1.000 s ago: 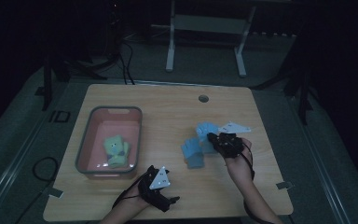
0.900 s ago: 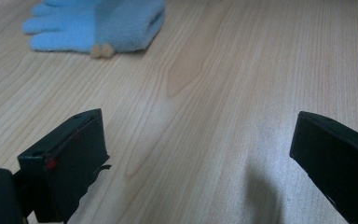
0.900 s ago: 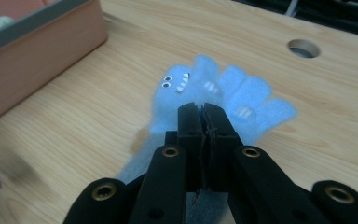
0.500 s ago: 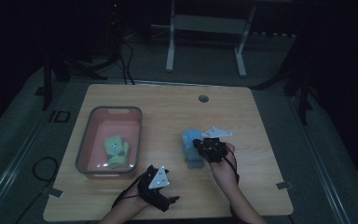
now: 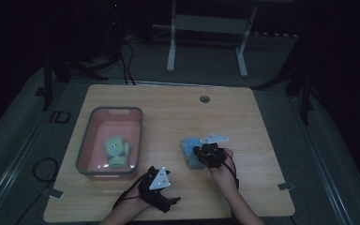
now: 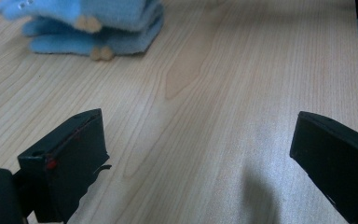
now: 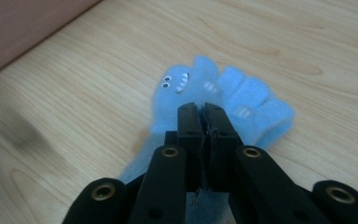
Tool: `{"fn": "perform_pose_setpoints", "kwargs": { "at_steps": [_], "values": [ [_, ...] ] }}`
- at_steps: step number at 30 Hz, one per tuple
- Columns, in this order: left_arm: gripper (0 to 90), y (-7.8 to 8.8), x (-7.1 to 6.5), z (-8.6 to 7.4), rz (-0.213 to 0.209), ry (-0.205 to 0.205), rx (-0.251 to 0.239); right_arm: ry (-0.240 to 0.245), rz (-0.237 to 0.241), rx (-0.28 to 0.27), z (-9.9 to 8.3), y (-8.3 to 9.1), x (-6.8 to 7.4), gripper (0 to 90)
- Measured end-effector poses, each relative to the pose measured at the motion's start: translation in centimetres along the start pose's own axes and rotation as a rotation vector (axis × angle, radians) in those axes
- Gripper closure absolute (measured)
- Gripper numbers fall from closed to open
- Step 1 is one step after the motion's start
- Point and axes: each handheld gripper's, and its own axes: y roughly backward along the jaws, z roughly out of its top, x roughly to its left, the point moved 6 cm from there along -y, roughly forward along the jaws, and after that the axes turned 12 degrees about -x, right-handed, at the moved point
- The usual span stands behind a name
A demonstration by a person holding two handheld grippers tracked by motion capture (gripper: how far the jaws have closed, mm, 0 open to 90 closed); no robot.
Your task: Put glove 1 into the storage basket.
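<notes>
**Blue plush toy [image 7: 223, 95], pinched by right gripper on table**

Blue plush toy: a soft fleece figure with small white eyes and a toothed mouth, lying flat on the wooden table [image 5: 262, 122], right of centre and towards the person's side. In the high view it is seen as a pale blue patch [image 5: 191, 146] just beyond the right gripper. In the left gripper view its edge with tan feet is seen at the upper left [image 6: 93, 28], resting on the wood.

Right gripper [image 7: 203, 108]: jaws are pressed together, with a fold of the blue fleece caught between them in the right gripper view; the rest of the toy is spread on the table past and beneath the tips. In the high view the gripper [image 5: 201, 152] is held in the person's right hand [image 5: 222, 164], with its grey plate above the toy.

Left gripper [image 6: 196, 154]: jaws are spread wide, with bare wood between them and nothing held. In the high view it is placed [image 5: 166, 201] near the table's front edge, well apart from the toy.

Pink bin [image 5: 88, 145]: set on the left part of the table; a green plush toy [image 5: 116, 150] is contained inside.

Round hole [image 5: 204, 99]: located in the table top near the far edge.
</notes>
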Motion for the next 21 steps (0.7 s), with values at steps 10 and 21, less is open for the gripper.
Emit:
{"fn": "perform_pose_setpoints", "kwargs": {
  "at_steps": [10, 21],
  "values": [
    [3.9, 0.0, 0.0, 0.0, -0.006, 0.002, -0.002, -0.005, -0.005, 0.045, -2.1, -1.4, -0.2, 85.6],
    [3.9, -0.2, -0.4, 0.6, 0.012, -0.01, -0.012, -0.015, 0.017, 0.027, -1.5, -1.0, -0.2, 71.3]
  ]
}}
